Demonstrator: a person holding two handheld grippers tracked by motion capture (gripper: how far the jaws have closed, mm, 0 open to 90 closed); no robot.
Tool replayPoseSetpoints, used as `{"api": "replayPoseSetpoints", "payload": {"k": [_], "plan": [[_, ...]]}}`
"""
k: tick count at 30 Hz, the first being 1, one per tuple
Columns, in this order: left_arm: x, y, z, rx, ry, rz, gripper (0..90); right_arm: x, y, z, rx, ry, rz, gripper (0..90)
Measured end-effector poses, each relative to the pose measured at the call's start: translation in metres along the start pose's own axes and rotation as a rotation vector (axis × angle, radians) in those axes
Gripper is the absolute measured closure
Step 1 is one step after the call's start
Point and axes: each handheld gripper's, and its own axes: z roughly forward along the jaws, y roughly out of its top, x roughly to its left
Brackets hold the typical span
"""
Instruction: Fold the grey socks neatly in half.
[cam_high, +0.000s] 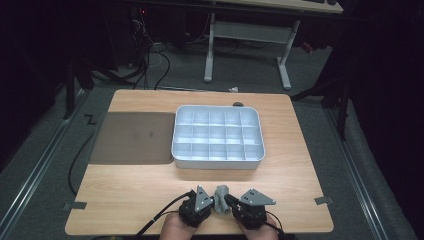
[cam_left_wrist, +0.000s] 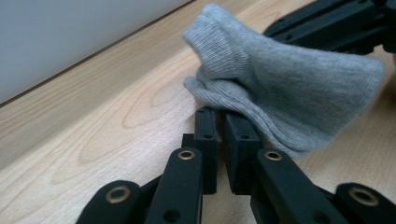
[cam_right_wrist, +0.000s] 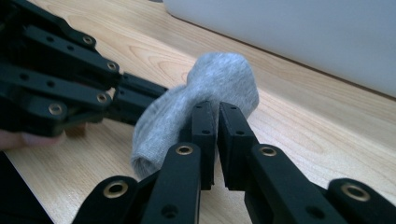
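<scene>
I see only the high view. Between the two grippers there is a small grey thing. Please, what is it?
Observer: A grey ribbed knitted sock, bunched up.
Operator: Does the left gripper hold it?
Observer: Yes, the left gripper has its jaws closed on the sock's lower edge.
Operator: And the right gripper?
Observer: The right gripper is also closed on the sock, pinching it below a rounded end.
</scene>
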Motion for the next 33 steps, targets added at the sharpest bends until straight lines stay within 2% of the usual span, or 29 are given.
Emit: {"api": "replayPoseSetpoints", "payload": {"k": [11, 13, 18, 21, 25, 33], "plan": [[-0.01, 0.003, 0.006, 0.029, 0.003, 0.046, 84.6, 0.009, 0.003, -0.004, -0.023, 0.013, -0.024, 86.2], [-0.011, 0.003, 0.006, 0.03, 0.006, 0.054, 84.7, 0.011, 0.002, -0.002, -0.011, 0.012, -0.029, 86.6], [-0.008, 0.003, 0.006, 0.03, -0.003, 0.046, 84.5, 0.009, -0.006, 0.006, 0.015, 0.003, -0.026, 90.0], [-0.006, 0.003, 0.005, 0.034, -0.007, 0.044, 83.8, 0.01, -0.008, 0.008, 0.019, -0.003, -0.046, 90.0], [-0.002, 0.002, 0.004, 0.036, -0.02, 0.028, 79.5, 0.01, -0.009, 0.008, 0.021, -0.006, -0.054, 90.0], [0.002, -0.001, -0.002, 0.019, -0.029, 0.005, 77.9, 0.01, -0.009, 0.009, 0.024, -0.009, -0.064, 90.0]]}}
